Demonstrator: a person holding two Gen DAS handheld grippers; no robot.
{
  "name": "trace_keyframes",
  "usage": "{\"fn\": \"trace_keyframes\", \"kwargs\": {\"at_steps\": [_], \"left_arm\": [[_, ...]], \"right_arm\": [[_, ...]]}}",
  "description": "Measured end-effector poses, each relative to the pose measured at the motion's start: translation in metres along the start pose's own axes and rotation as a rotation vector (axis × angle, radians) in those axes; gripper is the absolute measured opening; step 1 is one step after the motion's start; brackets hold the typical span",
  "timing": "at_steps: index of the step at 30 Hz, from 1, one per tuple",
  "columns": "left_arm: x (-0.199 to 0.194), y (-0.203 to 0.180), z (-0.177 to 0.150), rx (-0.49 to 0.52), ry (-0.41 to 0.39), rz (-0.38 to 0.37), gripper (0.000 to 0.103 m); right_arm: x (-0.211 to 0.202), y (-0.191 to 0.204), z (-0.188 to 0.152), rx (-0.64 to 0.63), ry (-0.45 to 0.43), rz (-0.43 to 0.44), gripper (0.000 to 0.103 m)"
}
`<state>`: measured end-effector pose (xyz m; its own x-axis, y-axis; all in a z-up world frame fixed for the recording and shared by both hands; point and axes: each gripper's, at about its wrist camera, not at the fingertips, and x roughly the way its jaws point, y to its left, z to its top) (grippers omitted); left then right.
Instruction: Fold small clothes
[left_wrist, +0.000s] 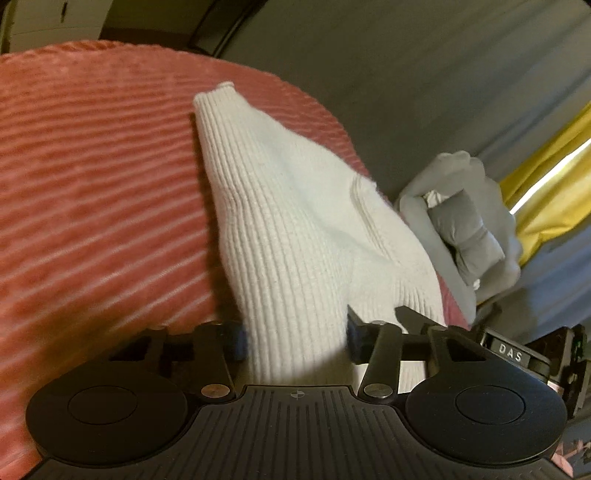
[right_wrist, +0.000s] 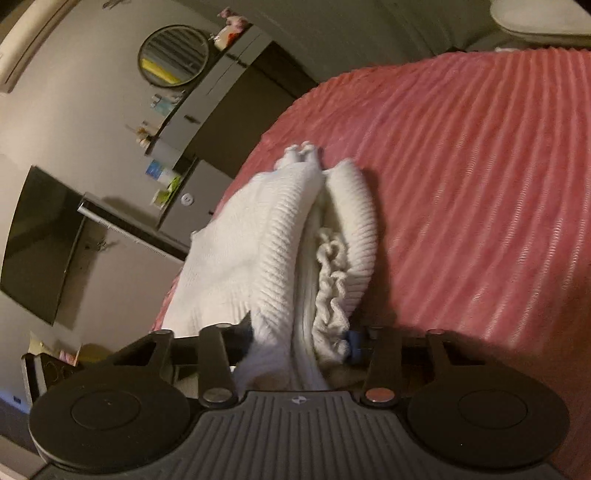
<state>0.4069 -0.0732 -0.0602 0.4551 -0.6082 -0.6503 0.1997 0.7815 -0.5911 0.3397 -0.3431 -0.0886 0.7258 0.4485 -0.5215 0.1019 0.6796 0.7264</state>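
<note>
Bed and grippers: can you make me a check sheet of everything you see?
Surface: pink ribbed bedspread.
Job's things: white knit garment, frilly edge bunched, gripped at two ends.
Clutter: gray rolled cloth near the bed edge.
Grippers: left gripper shut on the garment; right gripper shut on it too.
Cables: nothing seen.
Surroundings: round mirror, dark screen, yellow curtain.

Pink ribbed bedspread (right_wrist: 480, 177) underfoot of the scene, grey wall (right_wrist: 92, 122) behind, round mirror (right_wrist: 173, 55) mounted high, dark flat screen (right_wrist: 40, 243) below it, yellow curtain (left_wrist: 546, 192) edged with daylight.
</note>
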Motion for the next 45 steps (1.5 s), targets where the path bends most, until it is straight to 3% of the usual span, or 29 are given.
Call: {"fn": "trace_keyframes", "kwargs": {"at_steps": [4,6,9,11,12,13,14,18,19,20,23,25,27,29,31,32,35,38,40,43,45], "left_arm": [[-0.041,-0.003,0.001,0.047,-0.029,0.016,0.048],[-0.069,0.005,-0.009,0.018,-0.030,0.020,0.048],[-0.104,0.016,-0.038,0.055,-0.012,0.082,0.050],[-0.114,0.026,-0.063,0.062,0.030,0.146,0.058],[-0.118,0.030,-0.071,0.071,0.033,0.189,0.069],[-0.125,0.033,-0.081,0.079,0.008,0.219,0.074],[-0.133,0.033,-0.087,0.078,-0.014,0.218,0.074],[-0.166,0.013,-0.102,0.111,-0.112,0.249,0.071],[-0.173,0.007,-0.107,0.130,-0.125,0.246,0.072],[-0.176,0.002,-0.111,0.145,-0.133,0.249,0.073],[-0.167,-0.008,-0.121,0.196,-0.121,0.310,0.078],[-0.151,-0.003,-0.130,0.209,-0.056,0.403,0.079],[-0.136,0.008,-0.135,0.173,0.008,0.460,0.083],[-0.137,0.008,-0.137,0.176,0.005,0.466,0.084],[-0.149,-0.004,-0.135,0.189,-0.004,0.463,0.074],[-0.160,-0.011,-0.131,0.198,-0.036,0.450,0.074],[-0.178,-0.027,-0.114,0.218,-0.156,0.449,0.075],[-0.167,-0.036,-0.090,0.245,-0.213,0.478,0.083],[-0.147,-0.037,-0.079,0.251,-0.209,0.516,0.085],[-0.113,-0.020,-0.070,0.188,-0.141,0.544,0.085],[-0.098,-0.010,-0.071,0.157,-0.124,0.545,0.089]], "right_arm": [[-0.010,0.030,-0.007,-0.070,0.027,0.045,0.038],[-0.018,0.050,-0.023,-0.120,0.027,0.072,0.038],[-0.033,0.068,-0.059,-0.139,0.055,0.134,0.038],[-0.039,0.075,-0.087,-0.191,0.085,0.122,0.040],[-0.038,0.076,-0.099,-0.198,0.102,0.100,0.042],[-0.037,0.077,-0.111,-0.204,0.112,0.037,0.053],[-0.039,0.076,-0.119,-0.196,0.098,-0.026,0.062],[-0.084,0.089,-0.129,-0.219,-0.064,-0.109,0.061],[-0.097,0.097,-0.133,-0.248,-0.118,-0.127,0.059],[-0.104,0.104,-0.136,-0.275,-0.144,-0.135,0.049],[-0.100,0.132,-0.148,-0.398,-0.128,-0.170,0.030],[-0.090,0.143,-0.159,-0.471,-0.091,-0.187,0.030],[-0.079,0.146,-0.170,-0.531,-0.057,-0.276,0.030],[-0.063,0.133,-0.174,-0.514,0.020,-0.366,0.030],[-0.063,0.122,-0.173,-0.487,0.020,-0.360,0.030],[-0.069,0.126,-0.170,-0.482,0.017,-0.363,0.032],[-0.094,0.137,-0.160,-0.457,-0.063,-0.355,0.033],[-0.097,0.151,-0.145,-0.492,-0.143,-0.374,0.034],[-0.081,0.163,-0.136,-0.562,-0.153,-0.378,0.034],[-0.051,0.163,-0.123,-0.637,-0.127,-0.400,0.034],[-0.031,0.154,-0.121,-0.680,-0.097,-0.457,0.034]]}}
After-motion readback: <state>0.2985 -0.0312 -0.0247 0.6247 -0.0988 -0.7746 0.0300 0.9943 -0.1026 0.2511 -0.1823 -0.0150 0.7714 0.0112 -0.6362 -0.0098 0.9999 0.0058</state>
